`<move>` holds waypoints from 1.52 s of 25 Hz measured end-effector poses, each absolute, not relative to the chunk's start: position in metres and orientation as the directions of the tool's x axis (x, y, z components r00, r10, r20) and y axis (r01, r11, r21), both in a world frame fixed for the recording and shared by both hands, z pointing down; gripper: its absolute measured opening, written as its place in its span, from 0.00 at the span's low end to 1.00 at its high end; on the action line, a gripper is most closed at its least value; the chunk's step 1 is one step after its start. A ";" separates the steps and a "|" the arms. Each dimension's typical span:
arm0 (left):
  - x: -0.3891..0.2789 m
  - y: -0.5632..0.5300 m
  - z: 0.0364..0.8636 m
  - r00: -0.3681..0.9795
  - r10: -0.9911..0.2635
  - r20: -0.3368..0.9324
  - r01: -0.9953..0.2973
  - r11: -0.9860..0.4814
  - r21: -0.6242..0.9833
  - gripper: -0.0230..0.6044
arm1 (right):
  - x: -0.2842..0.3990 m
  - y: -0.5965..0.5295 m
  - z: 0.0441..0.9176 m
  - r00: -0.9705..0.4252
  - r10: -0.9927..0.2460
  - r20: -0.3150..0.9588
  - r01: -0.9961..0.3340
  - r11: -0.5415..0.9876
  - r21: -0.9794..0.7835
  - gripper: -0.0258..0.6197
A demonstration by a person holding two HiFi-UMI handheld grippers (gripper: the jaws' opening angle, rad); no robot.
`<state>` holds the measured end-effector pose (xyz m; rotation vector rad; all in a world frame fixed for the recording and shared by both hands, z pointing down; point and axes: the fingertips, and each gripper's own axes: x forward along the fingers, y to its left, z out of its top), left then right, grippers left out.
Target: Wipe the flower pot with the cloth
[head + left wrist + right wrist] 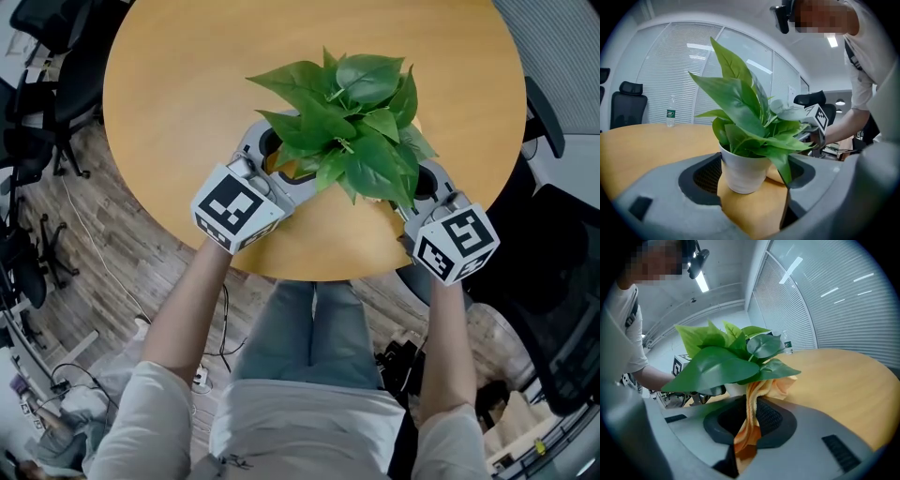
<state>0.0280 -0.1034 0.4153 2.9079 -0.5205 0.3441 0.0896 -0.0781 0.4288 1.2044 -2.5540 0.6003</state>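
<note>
A leafy green plant point(347, 122) stands in a white flower pot point(743, 173) near the front edge of the round wooden table point(187, 75). In the head view the leaves hide the pot. My left gripper point(286, 169) reaches in from the left. In the left gripper view the left gripper point(752, 176) has the pot between its jaws, with the left pad against the pot's side. My right gripper point(417, 199) comes in from the right and is shut on an orange cloth point(750, 427). The cloth runs up from the right gripper point(747, 418) to the pot point(736, 389) under the leaves.
A water bottle point(671, 117) stands far back on the table. Black office chairs stand around it, one behind the table point(628, 108) and one at the right point(562, 309). The table's front edge lies just under both grippers, close to the person's legs.
</note>
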 end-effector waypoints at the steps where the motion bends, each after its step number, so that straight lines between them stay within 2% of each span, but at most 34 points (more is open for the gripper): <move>1: 0.028 -0.104 0.416 0.908 -0.332 0.256 -0.371 -0.920 0.126 0.65 | 0.089 -0.077 0.430 -0.626 -0.672 0.395 -0.778 0.573 -0.257 0.11; 22: 0.027 -0.101 0.420 0.784 -0.553 0.283 -0.604 -0.784 0.142 0.63 | 0.050 -0.055 0.438 -0.642 -0.654 0.400 -0.764 0.590 -0.260 0.11; 38: 0.013 -0.075 0.432 0.819 -0.481 0.312 -0.541 -0.829 0.144 0.64 | 0.071 -0.049 0.441 -0.608 -0.702 0.370 -0.793 0.523 -0.311 0.11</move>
